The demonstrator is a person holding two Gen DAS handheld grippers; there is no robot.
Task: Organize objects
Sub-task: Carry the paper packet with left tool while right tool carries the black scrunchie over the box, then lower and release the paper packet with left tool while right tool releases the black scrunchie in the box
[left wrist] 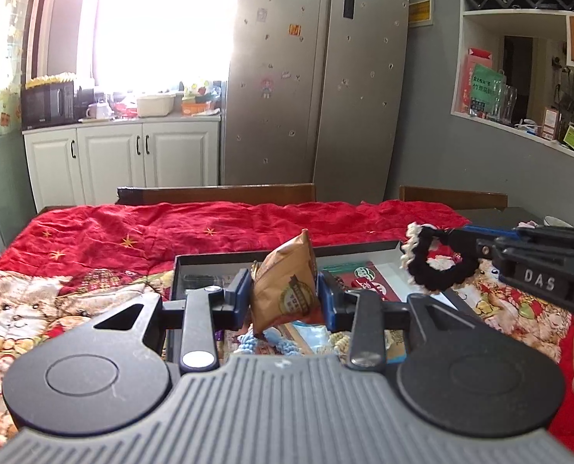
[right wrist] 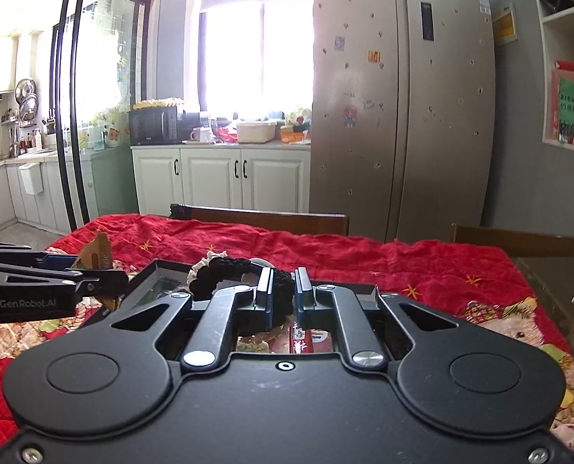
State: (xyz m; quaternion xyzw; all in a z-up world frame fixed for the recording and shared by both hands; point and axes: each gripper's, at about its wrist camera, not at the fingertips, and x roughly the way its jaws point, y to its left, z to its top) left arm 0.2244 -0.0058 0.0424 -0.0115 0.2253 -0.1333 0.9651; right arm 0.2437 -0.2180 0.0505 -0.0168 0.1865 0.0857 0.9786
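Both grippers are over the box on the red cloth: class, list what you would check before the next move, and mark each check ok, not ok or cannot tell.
1. Left gripper holds the snack packet between its fingers: ok.
2. Right gripper is shut on the black scrunchie: ok.
3. Scrunchie hangs clear of the packet, seen from the left wrist: ok.
4. Box lies open below both grippers: ok.
5. Free room in the box for either item: cannot tell; the grippers hide much of it.
6. The two grippers are apart, not touching: ok.
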